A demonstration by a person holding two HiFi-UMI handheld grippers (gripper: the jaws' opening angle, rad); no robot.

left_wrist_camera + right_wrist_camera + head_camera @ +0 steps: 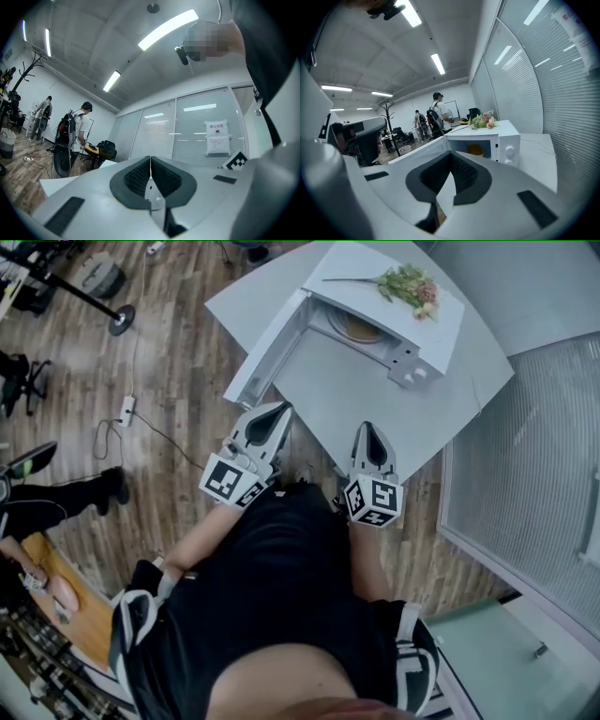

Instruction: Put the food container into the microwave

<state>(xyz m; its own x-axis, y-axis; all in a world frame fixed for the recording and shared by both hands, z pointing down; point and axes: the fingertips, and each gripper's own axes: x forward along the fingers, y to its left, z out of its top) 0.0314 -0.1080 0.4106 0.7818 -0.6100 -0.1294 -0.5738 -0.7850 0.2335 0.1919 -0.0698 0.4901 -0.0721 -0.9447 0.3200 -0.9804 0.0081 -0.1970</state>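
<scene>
Just beyond the black shirt (281,568), I'm holding the left gripper (279,412) and right gripper (368,431) pressed together, pinching nothing. The food container (356,329) is seemingly sitting inside the open microwave (442,326), so I'm favouring a slow, square push on its door (270,345).

I see a wood-plank floor (187,343) with a dull, streaky grain. The table (375,418) is smooth, matt white, and the microwave (448,322) has a smooth white casing. The left gripper (279,411) and right gripper (368,429) look like matt pale-grey plastic, with dark, finely ribbed pads (136,178).
</scene>
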